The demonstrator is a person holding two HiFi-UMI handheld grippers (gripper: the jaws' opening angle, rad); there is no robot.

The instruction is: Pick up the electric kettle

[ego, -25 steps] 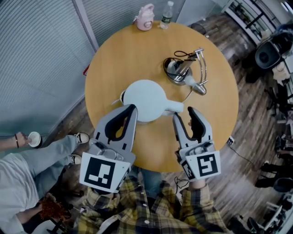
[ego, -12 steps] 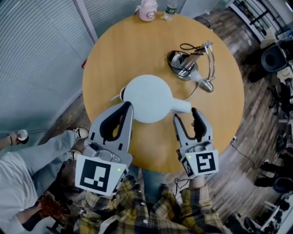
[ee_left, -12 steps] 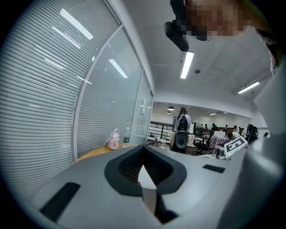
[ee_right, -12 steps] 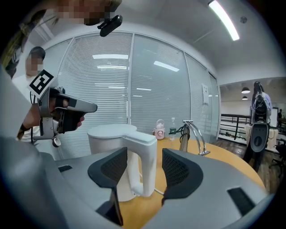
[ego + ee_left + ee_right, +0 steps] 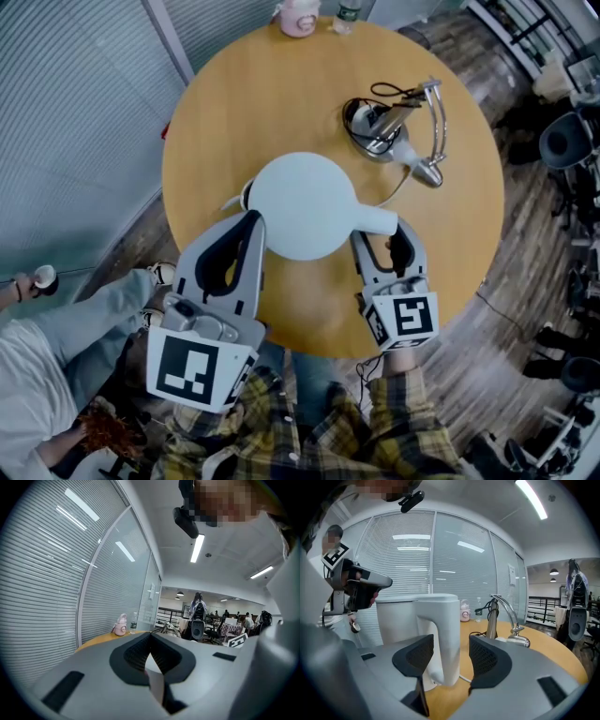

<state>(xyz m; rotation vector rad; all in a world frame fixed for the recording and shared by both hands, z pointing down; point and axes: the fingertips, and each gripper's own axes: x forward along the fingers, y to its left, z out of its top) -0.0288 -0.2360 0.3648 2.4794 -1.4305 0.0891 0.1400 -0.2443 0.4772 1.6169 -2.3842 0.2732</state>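
Between right gripper [image 5: 451,656] jaws, just opened wide, stands the kettle handle [image 5: 446,630]; left gripper [image 5: 150,641] jaws meet.

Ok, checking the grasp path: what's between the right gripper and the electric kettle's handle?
Nothing: in the right gripper view the right gripper, whose jaws have just been opening, stands open with the electric kettle's handle right at the gap between its pads, untouched.

My left gripper [image 5: 150,637] has its jaws together, the dark pads meeting in a peak. A pale sliver shows in the gap below them, and I can't tell what it is. Beyond them a strip of table [image 5: 98,641] carries a pink bottle [image 5: 121,626] with a clear bottle [image 5: 134,622] just beside it. Blinds [image 5: 42,583] fill the left.
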